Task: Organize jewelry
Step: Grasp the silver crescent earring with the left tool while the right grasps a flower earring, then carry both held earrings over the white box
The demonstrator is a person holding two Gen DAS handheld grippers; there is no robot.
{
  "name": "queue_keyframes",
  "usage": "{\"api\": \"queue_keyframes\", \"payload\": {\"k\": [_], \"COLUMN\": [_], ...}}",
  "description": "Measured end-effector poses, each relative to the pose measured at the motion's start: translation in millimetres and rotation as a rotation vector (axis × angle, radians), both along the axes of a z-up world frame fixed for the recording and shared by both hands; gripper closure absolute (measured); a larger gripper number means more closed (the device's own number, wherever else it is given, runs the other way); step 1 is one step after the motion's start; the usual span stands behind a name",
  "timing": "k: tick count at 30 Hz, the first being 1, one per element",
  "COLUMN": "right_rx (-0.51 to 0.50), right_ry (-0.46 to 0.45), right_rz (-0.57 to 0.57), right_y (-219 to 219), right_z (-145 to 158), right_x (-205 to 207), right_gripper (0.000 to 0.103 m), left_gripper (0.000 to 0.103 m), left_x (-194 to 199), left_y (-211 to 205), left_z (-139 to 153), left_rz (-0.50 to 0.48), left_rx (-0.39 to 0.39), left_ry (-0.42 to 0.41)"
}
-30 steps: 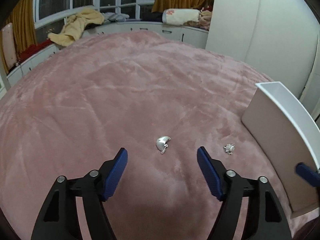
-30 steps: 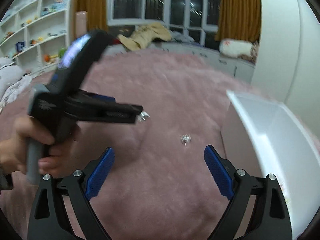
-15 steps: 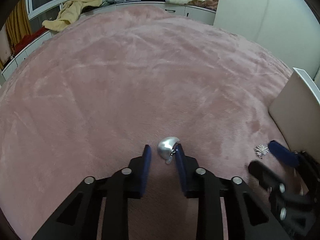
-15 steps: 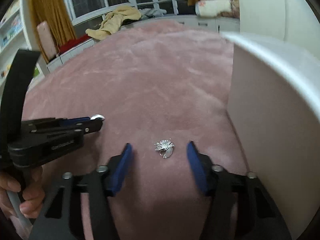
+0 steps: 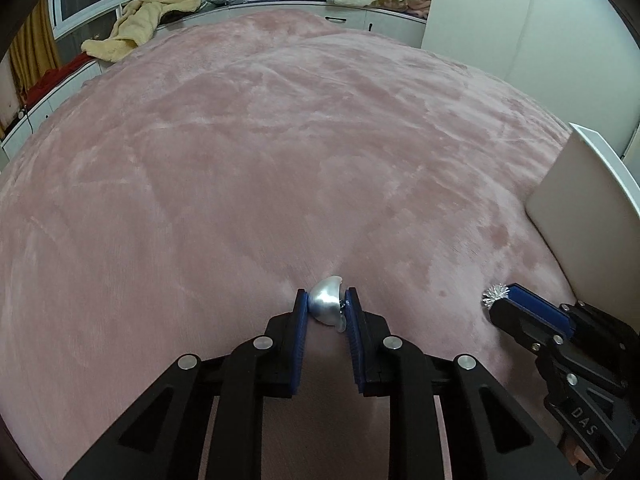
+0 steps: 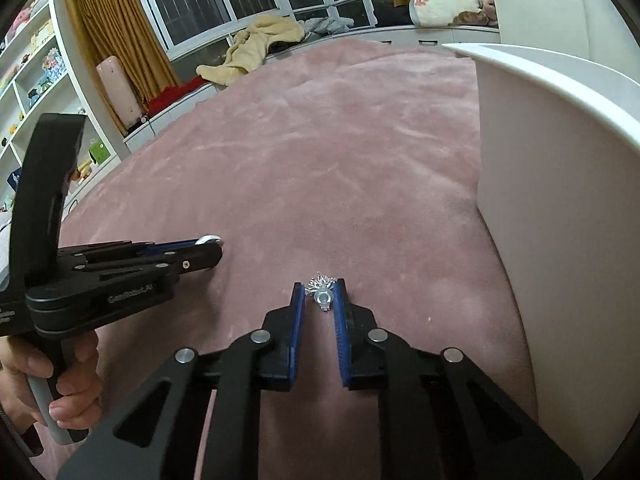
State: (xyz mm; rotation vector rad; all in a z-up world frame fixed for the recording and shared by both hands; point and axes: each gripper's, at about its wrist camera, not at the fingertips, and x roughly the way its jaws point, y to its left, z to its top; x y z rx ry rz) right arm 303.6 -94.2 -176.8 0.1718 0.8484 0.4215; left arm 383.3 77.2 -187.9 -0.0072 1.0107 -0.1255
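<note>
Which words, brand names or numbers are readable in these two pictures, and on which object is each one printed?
"DAS": on the black body of the right gripper, seen from the left wrist view.
"GenRobot.AI": on the black body of the left gripper, seen from the right wrist view.
A further white print low on that body is cut off, unreadable.

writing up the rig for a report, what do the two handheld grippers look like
Both the left gripper and the right gripper are matte black, with angular cut-out linkages, round silver pins and flat blue pads lining the fingers. Grey lettering marks their sides; the right one reads DAS. The left has a tall black back piece and a grey handle.
</note>
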Motion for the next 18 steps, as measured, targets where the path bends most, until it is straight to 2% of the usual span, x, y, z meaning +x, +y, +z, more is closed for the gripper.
{"api": "queue_keyframes", "payload": {"k": [10, 18], "right_rx": [-0.031, -0.024], "right_ry": [-0.037, -0.083], "right_rz": [0.014, 0.021], "right_y": [8, 9], "right_z": [28, 66], "right_x": [-31, -49], "right_gripper": [0.088, 0.088], "left_gripper": [0.08, 0.08], "left_x": [-27, -53], "left_y": [-6, -9], "left_z": [11, 46], "left_rz": [-0.031, -0.058], "left_rx": [-0.024, -0.02], "left_ry": [-0.01, -0.073]}}
